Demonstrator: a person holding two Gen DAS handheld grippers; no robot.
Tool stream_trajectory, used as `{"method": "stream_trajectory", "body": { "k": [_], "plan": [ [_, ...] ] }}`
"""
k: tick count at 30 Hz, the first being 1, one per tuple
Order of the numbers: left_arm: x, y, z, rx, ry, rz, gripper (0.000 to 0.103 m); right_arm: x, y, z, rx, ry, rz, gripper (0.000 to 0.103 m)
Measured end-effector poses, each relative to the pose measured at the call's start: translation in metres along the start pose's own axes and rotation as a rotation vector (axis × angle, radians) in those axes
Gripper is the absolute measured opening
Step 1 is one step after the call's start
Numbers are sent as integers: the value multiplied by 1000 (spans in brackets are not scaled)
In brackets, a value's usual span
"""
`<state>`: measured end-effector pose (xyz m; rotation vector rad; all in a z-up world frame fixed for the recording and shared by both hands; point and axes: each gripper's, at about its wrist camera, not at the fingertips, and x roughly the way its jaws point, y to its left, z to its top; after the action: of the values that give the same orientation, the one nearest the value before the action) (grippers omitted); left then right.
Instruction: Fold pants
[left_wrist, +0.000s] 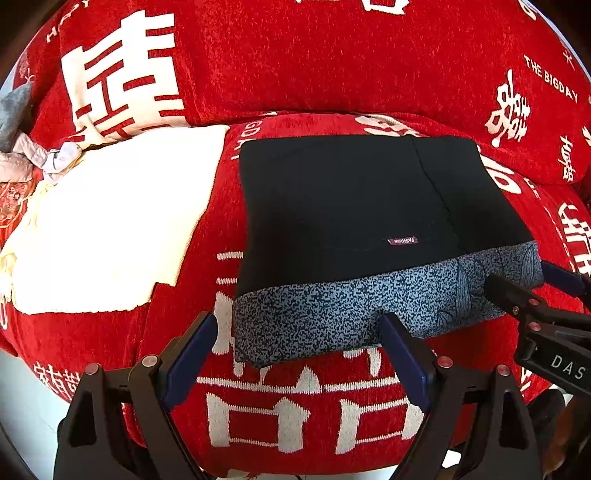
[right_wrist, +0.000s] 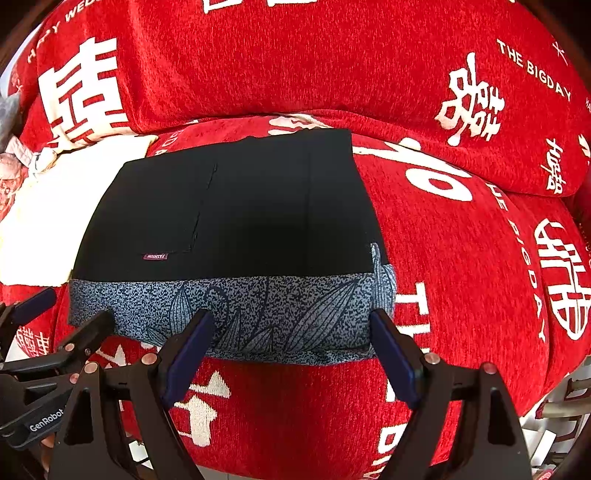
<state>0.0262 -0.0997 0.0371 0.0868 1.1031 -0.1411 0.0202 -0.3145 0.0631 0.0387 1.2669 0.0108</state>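
From the left wrist, the pants (left_wrist: 354, 236) are seen folded into a flat rectangle on the red sofa (left_wrist: 295, 406); the left gripper (left_wrist: 299, 350) is spread wide, empty, at the patterned near edge. From the right wrist, the right gripper (right_wrist: 291, 343) is likewise agape. The cloth is judged soft, light and limp, best pinched at near corners.

This looks like a living room in a home. A sofa (right_wrist: 461, 258) fills both views, draped in a red chenille cover woven with white double-happiness characters and the words "THE BIGDAY", a wedding motif, with matching back cushions (left_wrist: 332, 55) at the far side. A cream blanket (left_wrist: 110, 221) lies on the seat at the left, with crumpled grey and pink clothing (left_wrist: 22, 147) beyond it at the far left.
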Motion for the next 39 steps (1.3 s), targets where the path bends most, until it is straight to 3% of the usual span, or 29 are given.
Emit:
{"method": "stream_trajectory", "body": {
  "k": [25, 39],
  "plan": [
    [-2, -11, -3, 13, 4, 3, 90, 0, 3, 1, 3, 0, -1, 90],
    [1, -9, -2, 14, 25, -34, 90, 0, 4, 0, -2, 0, -4, 91]
  ]
}}
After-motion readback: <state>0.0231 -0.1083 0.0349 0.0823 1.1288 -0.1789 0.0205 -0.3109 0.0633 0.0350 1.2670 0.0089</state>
